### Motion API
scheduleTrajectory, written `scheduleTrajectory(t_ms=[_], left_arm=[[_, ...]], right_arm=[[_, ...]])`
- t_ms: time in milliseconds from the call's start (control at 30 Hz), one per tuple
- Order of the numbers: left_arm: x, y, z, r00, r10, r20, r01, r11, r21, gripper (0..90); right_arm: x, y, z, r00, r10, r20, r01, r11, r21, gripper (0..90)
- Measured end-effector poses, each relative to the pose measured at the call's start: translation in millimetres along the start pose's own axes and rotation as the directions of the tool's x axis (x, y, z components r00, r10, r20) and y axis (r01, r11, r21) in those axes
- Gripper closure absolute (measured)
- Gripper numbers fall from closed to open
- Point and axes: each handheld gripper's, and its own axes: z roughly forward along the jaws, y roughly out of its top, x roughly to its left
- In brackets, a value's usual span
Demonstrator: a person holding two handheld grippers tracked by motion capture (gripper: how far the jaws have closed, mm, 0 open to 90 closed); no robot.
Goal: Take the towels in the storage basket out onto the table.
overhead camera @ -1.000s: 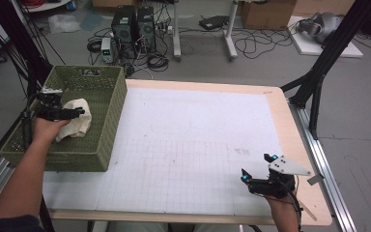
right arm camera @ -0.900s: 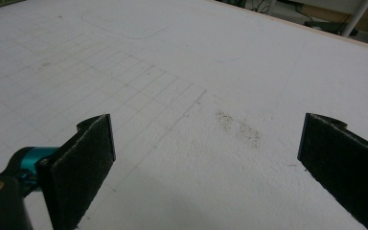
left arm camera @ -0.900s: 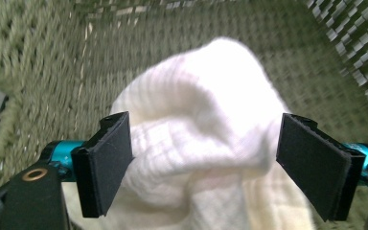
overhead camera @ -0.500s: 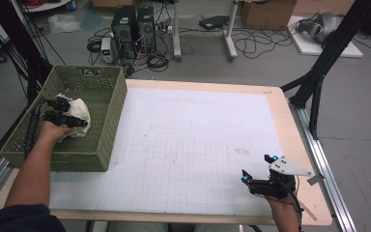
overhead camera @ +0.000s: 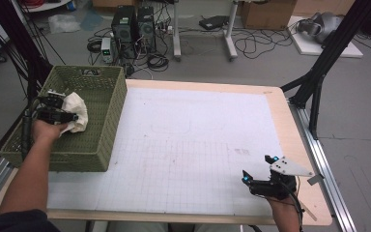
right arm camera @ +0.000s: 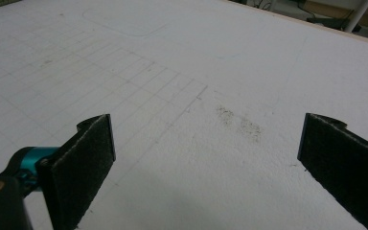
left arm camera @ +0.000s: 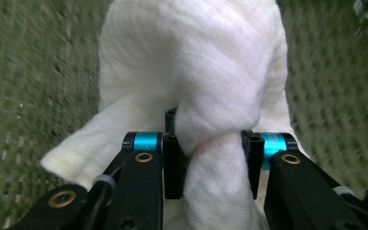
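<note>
High view, item record. Olive-green woven plastic basket [overhead camera: 104, 104]: stands at the left end of the table, on the white gridded mat [overhead camera: 188, 140]. Crumpled white cotton cloth [overhead camera: 75, 111]: lies inside the basket, against its left wall.

Left gripper [overhead camera: 60, 116]: reaches into the basket at the cloth. Its jaws have just been closing, with the cloth between them. Left gripper view: both black pads press a bunched fold of the cloth [left arm camera: 211, 158] into a narrow neck; the rest of the fabric billows ahead over the basket floor. State: clamped on the cloth, narrowed to the thickness of the fold.

Right gripper [overhead camera: 258, 181]: rests low at the near right corner of the mat, well apart from the basket. Right gripper view: pads [right arm camera: 84, 153] stand wide apart over bare mat, nothing between them.

Progress, judged: the grasp appears made, so the first step of taking the cloth looks done. Lifting it clear of the basket rim and setting it on the mat look left to do; the cloth is not yet raised off the basket floor as far as can be told. The right gripper has no part in the work so far.
</note>
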Motion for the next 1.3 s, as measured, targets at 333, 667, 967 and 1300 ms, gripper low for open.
scheduleTrajectory(t_ms=[333, 667, 967, 1300], left_arm=[[3.3, -1.4, -36.1, 0.9941, -0.061, 0.089, 0.079, 0.9732, -0.216, 70.4], [-5.8, -2.3, -66.1, 0.9841, -0.004, 0.177, 0.069, 0.9303, -0.36, 70.4], [-11.0, -11.3, -88.4, 0.9713, 0.031, 0.236, 0.083, 0.8842, -0.46, 70.4], [-35.9, -8.7, -108.3, 0.9461, 0.114, 0.303, 0.07, 0.8408, -0.537, 70.4]], right_arm=[[2.2, 1.3, -1.3, 1.0, 0.007, -0.003, -0.007, 1.0, -0.001, 4.8], [3.3, 3.2, -4.7, 1.0, 0.005, 0.001, -0.005, 1.0, -0.011, 4.8], [3.8, 3.9, -5.4, 1.0, 0.004, 0.001, -0.004, 1.0, -0.017, 4.8], [5.3, 5.0, -4.5, 1.0, -0.001, 0.001, 0.001, 1.0, -0.017, 4.8]])
